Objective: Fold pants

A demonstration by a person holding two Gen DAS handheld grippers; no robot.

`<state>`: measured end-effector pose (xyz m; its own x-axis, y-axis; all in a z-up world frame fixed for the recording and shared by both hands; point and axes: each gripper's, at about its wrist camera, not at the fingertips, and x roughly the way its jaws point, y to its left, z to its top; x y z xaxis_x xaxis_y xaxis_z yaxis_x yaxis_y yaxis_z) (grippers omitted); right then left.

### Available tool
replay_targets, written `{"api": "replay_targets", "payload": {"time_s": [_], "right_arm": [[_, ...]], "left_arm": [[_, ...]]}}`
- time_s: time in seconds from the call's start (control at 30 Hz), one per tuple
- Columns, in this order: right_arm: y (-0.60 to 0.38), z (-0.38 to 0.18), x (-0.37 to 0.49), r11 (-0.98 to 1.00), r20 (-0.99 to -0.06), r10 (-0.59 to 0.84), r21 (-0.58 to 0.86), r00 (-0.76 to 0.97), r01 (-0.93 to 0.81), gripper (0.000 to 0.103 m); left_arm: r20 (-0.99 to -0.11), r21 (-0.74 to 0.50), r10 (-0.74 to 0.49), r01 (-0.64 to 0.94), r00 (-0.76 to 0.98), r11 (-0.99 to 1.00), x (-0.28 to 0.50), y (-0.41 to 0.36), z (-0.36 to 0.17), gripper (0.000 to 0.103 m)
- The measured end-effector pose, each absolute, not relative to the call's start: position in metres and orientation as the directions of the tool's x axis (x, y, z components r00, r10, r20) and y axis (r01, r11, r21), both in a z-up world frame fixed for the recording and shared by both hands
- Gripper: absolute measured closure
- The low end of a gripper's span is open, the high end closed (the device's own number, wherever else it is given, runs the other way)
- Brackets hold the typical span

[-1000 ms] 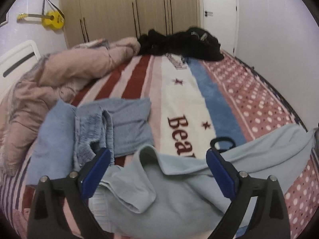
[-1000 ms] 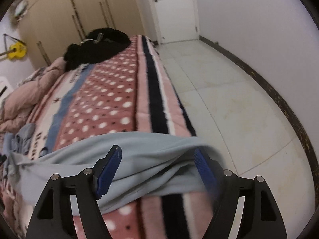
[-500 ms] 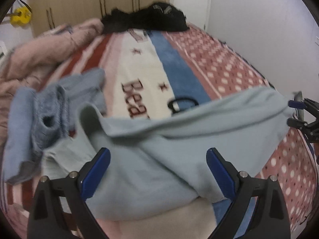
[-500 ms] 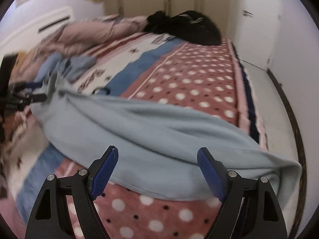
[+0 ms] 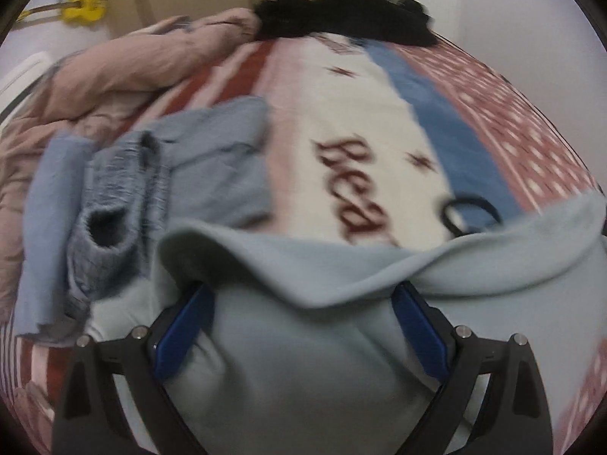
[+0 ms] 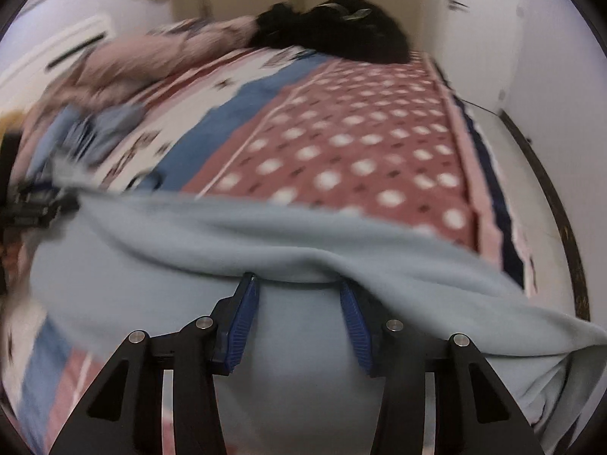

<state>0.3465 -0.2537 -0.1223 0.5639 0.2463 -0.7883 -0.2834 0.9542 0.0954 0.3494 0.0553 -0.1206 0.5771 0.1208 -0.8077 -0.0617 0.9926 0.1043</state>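
The light blue pants (image 5: 303,341) sprawl across the near edge of the bed (image 6: 360,144). The left gripper (image 5: 299,303) and right gripper (image 6: 297,295) both gape, fabric draped over their tips. Beyond lie folded blue clothes (image 5: 151,174), then a black heap (image 5: 341,11).

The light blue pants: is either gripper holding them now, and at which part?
Neither is shut on the pants. The left gripper and right gripper are open, with a raised fold of the cloth draped over their fingertips.
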Motion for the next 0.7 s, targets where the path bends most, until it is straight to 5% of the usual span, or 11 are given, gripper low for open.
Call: {"api": "replay_targets", "payload": {"time_s": [0.17, 0.3, 0.37, 0.7], "right_arm": [[-0.277, -0.119, 0.384, 0.987, -0.799, 0.124, 0.036, 0.589, -0.159, 0.062], [-0.298, -0.103, 0.371, 0.983, -0.773, 0.179, 0.111, 0.608, -0.147, 0.057], [-0.309, -0.092, 0.354, 0.984, -0.759, 0.175, 0.107, 0.627, -0.145, 0.043], [-0.408, -0.087, 0.257, 0.998, -0.771, 0.014, 0.047, 0.637, 0.035, 0.037]], "left_arm": [[-0.745, 0.181, 0.239, -0.157, 0.623, 0.971, 0.363, 0.070, -0.109, 0.008], [-0.735, 0.145, 0.174, -0.099, 0.655, 0.984, 0.346, 0.060, -0.088, 0.008], [-0.720, 0.139, 0.141, -0.057, 0.679, 0.989, 0.331, 0.048, -0.075, 0.008], [-0.676, 0.049, -0.071, 0.141, 0.733, 0.989, 0.264, -0.020, -0.032, 0.008]]}}
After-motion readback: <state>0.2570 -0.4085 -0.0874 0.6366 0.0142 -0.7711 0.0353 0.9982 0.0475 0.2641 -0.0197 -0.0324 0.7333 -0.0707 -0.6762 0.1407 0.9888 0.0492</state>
